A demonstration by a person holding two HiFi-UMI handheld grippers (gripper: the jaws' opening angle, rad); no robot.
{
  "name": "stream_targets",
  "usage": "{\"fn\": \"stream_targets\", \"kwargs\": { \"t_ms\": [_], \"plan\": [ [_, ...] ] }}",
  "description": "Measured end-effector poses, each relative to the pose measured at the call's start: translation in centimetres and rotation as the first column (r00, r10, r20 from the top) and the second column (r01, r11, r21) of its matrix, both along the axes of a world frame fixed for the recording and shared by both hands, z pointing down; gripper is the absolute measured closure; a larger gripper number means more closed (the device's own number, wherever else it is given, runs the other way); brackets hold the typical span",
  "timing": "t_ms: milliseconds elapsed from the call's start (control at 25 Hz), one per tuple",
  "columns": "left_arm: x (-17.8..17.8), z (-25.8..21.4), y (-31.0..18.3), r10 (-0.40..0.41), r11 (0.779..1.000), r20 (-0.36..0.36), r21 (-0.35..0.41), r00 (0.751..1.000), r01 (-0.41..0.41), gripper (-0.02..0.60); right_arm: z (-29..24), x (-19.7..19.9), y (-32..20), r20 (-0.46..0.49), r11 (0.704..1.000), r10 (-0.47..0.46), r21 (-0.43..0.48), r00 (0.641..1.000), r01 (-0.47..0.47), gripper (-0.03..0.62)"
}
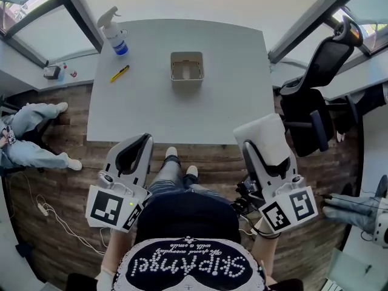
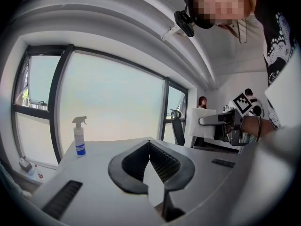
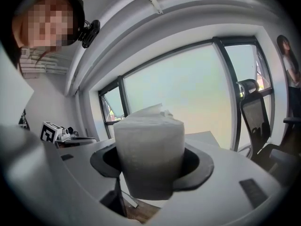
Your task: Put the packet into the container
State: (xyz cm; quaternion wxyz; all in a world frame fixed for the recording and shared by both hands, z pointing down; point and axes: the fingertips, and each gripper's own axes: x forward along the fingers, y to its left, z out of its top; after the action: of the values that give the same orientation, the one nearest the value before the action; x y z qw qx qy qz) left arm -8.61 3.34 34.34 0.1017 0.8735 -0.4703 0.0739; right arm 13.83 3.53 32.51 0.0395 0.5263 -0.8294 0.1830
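Well ahead of both sets of jaws stands the grey table [image 1: 230, 53], its near edge between them and the open container [image 1: 187, 70] near its middle. Beyond the left gripper [image 2: 149, 145] and to its left are a spray bottle [image 1: 115, 32] and a yellow stick, possibly a marker [image 1: 119, 73]. The left jaws meet tip to tip, empty. The right gripper [image 1: 262, 152] has its jaws spread wide and clamped on the white packet [image 1: 264, 131], which juts past their tips. A black office chair [image 1: 315, 83] stands right of those jaws. A person [image 1: 30, 138] sits on the wooden floor [image 1: 73, 199] left of the left jaws. Large windows [image 3: 188, 88] ring the room.
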Motion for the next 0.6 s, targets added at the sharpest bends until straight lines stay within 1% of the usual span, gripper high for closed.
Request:
{"fn": "stream_targets", "kwargs": {
  "t_ms": [120, 240, 360, 480, 600],
  "plan": [
    [-1.2, -0.1, -2.0, 0.014, 1.000, 0.005, 0.001, 1.000, -0.014, 0.573, -0.3, -0.9, -2.1, -0.003, 1.000, 0.021, 0.001, 1.000, -0.021, 0.321],
    [-2.2, -0.4, -3.9, 0.032, 0.999, 0.010, 0.003, 0.999, -0.032, 0.574, -0.9, -1.8, -4.6, 0.027, 0.999, 0.045, 0.001, 0.999, -0.045, 0.321],
    [-3.0, -0.8, -5.8, 0.052, 0.999, 0.018, 0.013, 0.998, -0.052, 0.573, -1.6, -3.0, -6.8, 0.030, 0.999, 0.044, 0.006, 0.999, -0.044, 0.321],
    [-3.4, -1.0, -7.6, 0.073, 0.997, 0.020, 0.026, 0.997, -0.074, 0.574, -2.0, -4.0, -8.2, 0.020, 0.999, 0.039, 0.021, 0.999, -0.040, 0.321],
    [-3.4, -0.7, -8.9, 0.096, 0.995, 0.020, 0.030, 0.995, -0.096, 0.574, -2.2, -4.2, -8.9, 0.026, 0.998, 0.057, 0.032, 0.998, -0.058, 0.321]
  ]
}}
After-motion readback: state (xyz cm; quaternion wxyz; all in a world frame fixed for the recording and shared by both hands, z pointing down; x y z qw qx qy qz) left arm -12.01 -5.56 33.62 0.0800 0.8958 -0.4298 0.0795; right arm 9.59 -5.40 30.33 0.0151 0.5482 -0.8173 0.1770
